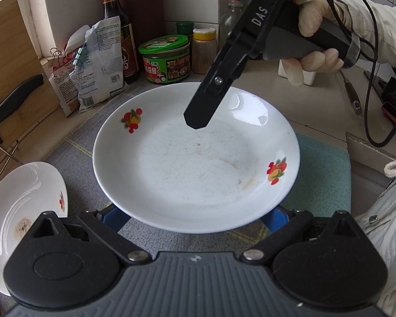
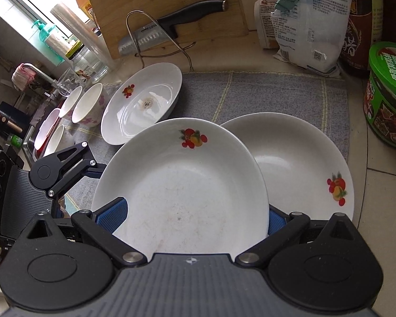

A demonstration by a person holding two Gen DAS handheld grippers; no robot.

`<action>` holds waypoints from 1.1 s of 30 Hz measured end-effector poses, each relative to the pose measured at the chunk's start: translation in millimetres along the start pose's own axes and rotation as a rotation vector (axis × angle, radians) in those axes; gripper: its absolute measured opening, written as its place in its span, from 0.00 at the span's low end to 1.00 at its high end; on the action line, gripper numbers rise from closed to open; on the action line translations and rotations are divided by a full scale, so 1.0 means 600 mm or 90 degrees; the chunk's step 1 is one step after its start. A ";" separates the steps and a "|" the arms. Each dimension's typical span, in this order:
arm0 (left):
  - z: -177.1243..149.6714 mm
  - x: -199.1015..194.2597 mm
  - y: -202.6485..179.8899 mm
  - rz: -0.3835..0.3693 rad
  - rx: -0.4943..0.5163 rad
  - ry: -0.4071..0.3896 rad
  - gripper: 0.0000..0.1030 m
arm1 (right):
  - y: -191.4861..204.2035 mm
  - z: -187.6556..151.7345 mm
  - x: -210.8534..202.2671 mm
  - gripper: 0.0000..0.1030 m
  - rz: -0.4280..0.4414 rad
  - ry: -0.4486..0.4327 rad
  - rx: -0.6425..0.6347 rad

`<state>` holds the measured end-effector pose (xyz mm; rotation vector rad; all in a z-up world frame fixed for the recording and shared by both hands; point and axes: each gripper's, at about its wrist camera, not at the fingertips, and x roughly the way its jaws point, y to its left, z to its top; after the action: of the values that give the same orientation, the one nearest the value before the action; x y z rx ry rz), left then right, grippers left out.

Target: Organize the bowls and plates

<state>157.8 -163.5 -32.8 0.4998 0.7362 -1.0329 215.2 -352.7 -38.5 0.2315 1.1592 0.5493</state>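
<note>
In the left wrist view a white plate with fruit prints (image 1: 195, 158) lies between my left gripper's blue pads (image 1: 113, 218), jaws wide around its near rim; whether they press it I cannot tell. My right gripper (image 1: 195, 121) hangs over that plate's far side. In the right wrist view my right gripper (image 2: 195, 218) has its blue pads (image 2: 112, 216) on either side of a white fruit-print plate (image 2: 182, 185), which overlaps a second plate (image 2: 303, 163). A third stained plate (image 2: 142, 105) lies further left. Several pink-flowered bowls (image 2: 88, 108) stand beyond it.
A grey cloth mat (image 2: 264, 95) covers the counter. A cutting board with a knife (image 2: 169, 23) leans at the back. Bags (image 1: 97, 63), a sauce bottle (image 1: 118, 26), a green tin (image 1: 166, 58) and spice jars (image 1: 204, 50) crowd the back edge. The sink (image 2: 29, 137) lies at far left.
</note>
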 end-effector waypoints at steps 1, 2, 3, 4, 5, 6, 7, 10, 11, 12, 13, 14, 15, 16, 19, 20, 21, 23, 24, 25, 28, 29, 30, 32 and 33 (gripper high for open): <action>0.003 0.003 0.000 0.001 0.001 0.001 0.97 | -0.005 0.000 -0.001 1.00 0.000 -0.001 0.002; 0.007 0.007 0.000 0.002 0.002 0.002 0.97 | -0.009 0.001 -0.002 1.00 -0.001 -0.003 0.003; 0.010 0.010 0.000 0.002 0.003 0.003 0.97 | -0.014 0.001 -0.003 1.00 -0.001 -0.004 0.004; 0.013 0.014 0.001 0.001 0.002 0.005 0.97 | -0.019 0.001 -0.004 1.00 0.000 -0.006 0.006; 0.014 0.015 0.001 0.001 0.001 0.006 0.97 | -0.024 0.002 -0.005 1.00 0.001 -0.008 0.009; 0.017 0.018 0.001 0.000 0.000 0.008 0.97 | -0.028 0.002 -0.006 1.00 0.001 -0.009 0.011; 0.020 0.021 0.002 0.000 -0.001 0.009 0.97 | -0.032 0.003 -0.006 1.00 0.002 -0.010 0.012; 0.024 0.028 0.004 0.000 -0.004 0.015 0.97 | -0.043 0.004 -0.006 1.00 0.004 -0.011 0.014; 0.025 0.031 0.004 0.000 -0.005 0.018 0.97 | -0.047 0.004 -0.005 1.00 0.007 -0.011 0.016; 0.025 0.032 0.004 0.000 -0.006 0.019 0.97 | -0.051 0.005 -0.004 1.00 0.009 -0.011 0.017; 0.026 0.033 0.005 -0.001 -0.010 0.020 0.97 | -0.053 0.005 -0.003 1.00 0.010 -0.010 0.018; 0.027 0.033 0.006 -0.001 -0.011 0.021 0.97 | -0.056 0.005 -0.002 1.00 0.011 -0.010 0.018; 0.028 0.034 0.006 0.001 -0.011 0.021 0.97 | -0.058 0.005 -0.001 1.00 0.012 -0.009 0.019; 0.029 0.035 0.006 0.002 -0.010 0.021 0.97 | -0.060 0.006 0.000 1.00 0.013 -0.009 0.018; 0.034 0.038 0.007 0.003 -0.009 0.025 0.97 | -0.067 0.006 0.002 1.00 0.017 -0.010 0.022; 0.035 0.039 0.008 0.003 -0.009 0.027 0.97 | -0.070 0.006 0.002 1.00 0.018 -0.010 0.023; 0.037 0.041 0.009 0.003 -0.009 0.028 0.97 | -0.072 0.006 0.003 1.00 0.018 -0.010 0.024; 0.038 0.042 0.010 0.002 -0.008 0.029 0.97 | -0.075 0.006 0.004 1.00 0.019 -0.010 0.026; 0.038 0.044 0.011 0.001 -0.008 0.029 0.97 | -0.077 0.006 0.004 1.00 0.020 -0.010 0.026; 0.038 0.045 0.012 0.001 -0.008 0.030 0.97 | -0.078 0.006 0.005 1.00 0.020 -0.010 0.027; 0.041 0.052 0.017 0.000 -0.011 0.035 0.97 | -0.081 0.005 0.006 1.00 0.018 -0.012 0.028; 0.042 0.054 0.018 -0.001 -0.011 0.037 0.97 | -0.082 0.004 0.007 1.00 0.018 -0.012 0.029; 0.043 0.055 0.018 -0.001 -0.010 0.038 0.97 | -0.082 0.004 0.008 1.00 0.016 -0.011 0.029; 0.044 0.057 0.018 0.001 -0.002 0.040 0.97 | -0.085 0.004 0.008 1.00 0.014 -0.011 0.030; 0.044 0.058 0.018 0.001 0.001 0.041 0.97 | -0.087 0.004 0.008 1.00 0.014 -0.011 0.031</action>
<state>186.8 -197.2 -41.2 0.5361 0.7921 -1.0198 233.8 -393.9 -64.9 0.2907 1.1549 0.5386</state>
